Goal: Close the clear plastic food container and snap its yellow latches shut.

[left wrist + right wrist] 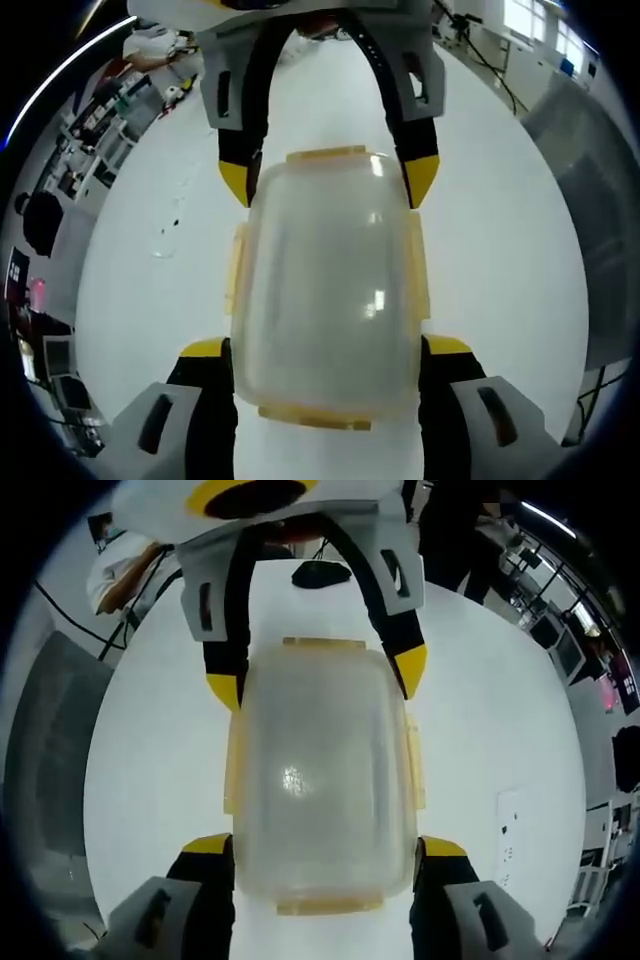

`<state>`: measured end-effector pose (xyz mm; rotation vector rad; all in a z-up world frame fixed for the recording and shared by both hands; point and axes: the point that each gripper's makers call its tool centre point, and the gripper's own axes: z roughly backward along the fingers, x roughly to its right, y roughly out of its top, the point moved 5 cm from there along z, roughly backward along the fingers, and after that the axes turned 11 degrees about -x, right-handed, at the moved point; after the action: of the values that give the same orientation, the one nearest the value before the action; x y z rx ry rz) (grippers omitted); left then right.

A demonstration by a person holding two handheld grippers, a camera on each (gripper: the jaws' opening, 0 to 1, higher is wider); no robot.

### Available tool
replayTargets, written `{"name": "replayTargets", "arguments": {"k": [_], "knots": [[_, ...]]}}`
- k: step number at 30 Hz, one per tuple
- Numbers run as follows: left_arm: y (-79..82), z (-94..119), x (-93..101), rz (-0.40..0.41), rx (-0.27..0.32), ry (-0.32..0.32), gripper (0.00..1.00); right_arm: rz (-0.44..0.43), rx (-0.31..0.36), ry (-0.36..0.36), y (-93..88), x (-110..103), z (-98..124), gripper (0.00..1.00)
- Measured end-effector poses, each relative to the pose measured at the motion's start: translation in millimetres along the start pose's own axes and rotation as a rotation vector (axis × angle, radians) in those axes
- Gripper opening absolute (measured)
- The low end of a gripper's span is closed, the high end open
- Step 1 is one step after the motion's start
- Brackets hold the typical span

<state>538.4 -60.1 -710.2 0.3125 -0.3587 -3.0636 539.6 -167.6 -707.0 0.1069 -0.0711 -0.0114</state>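
The clear plastic food container (325,290) lies on the white worktop (500,250) between the two tools, and its lid is already on it. In the left gripper view the left tool (325,352) has its two yellow-tipped jaws at the near end of the container, one on each long side, set wide enough to take the whole width of the box; whether they press on the walls or only stand beside them, I cannot tell. The right tool (330,180) comes from the far end and stands over the box in the same manner. In the right gripper view the same is seen from the other end: the right tool (325,852) is near, the left tool (315,680) is far, the container (325,770) is between. The yellow latches (415,265) show on all four edges of the lid. They seem to stand a little out from the walls, so I judge the closing as done and the snapping of the latches as still to do, but this is not sure. Beyond the far tool a dark small thing (320,574) lies on the worktop, well apart, and nothing stands in the way of the latches except the jaws themselves.
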Motion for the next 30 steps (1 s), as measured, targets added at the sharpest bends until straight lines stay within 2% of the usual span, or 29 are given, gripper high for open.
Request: {"name": "replayTargets", "arguments": {"k": [2,4,7,9,15,22,30], "knots": [[-0.1,0.4,0.7,-0.006,-0.006,0.006,0.74,0.005,0.008,-0.005,-0.2,1.0,0.6,0.71],[-0.1,0.6,2.6,-0.047,-0.016,0.023,0.76,0.003,0.017,-0.012,-0.6,1.5,2.0,0.72],[3.1,3.3,8.7,-0.059,0.004,0.027,0.82,-0.027,0.056,-0.025,-0.8,4.4,10.1,0.71],[3.5,4.8,8.0,-0.061,0.01,0.034,0.82,-0.028,0.057,-0.043,-2.1,5.5,13.2,0.72],[1.7,9.8,5.4,0.011,0.033,0.032,0.81,-0.04,0.07,-0.061,-5.8,1.2,20.4,0.71],[0.3,21.2,8.3,0.072,0.068,0.055,0.81,-0.11,0.121,-0.061,-10.8,-10.0,26.1,0.72],[-4.9,31.5,15.9,0.133,0.081,0.081,0.81,-0.17,0.146,-0.064,-26.3,-25.6,34.7,0.72]]}}
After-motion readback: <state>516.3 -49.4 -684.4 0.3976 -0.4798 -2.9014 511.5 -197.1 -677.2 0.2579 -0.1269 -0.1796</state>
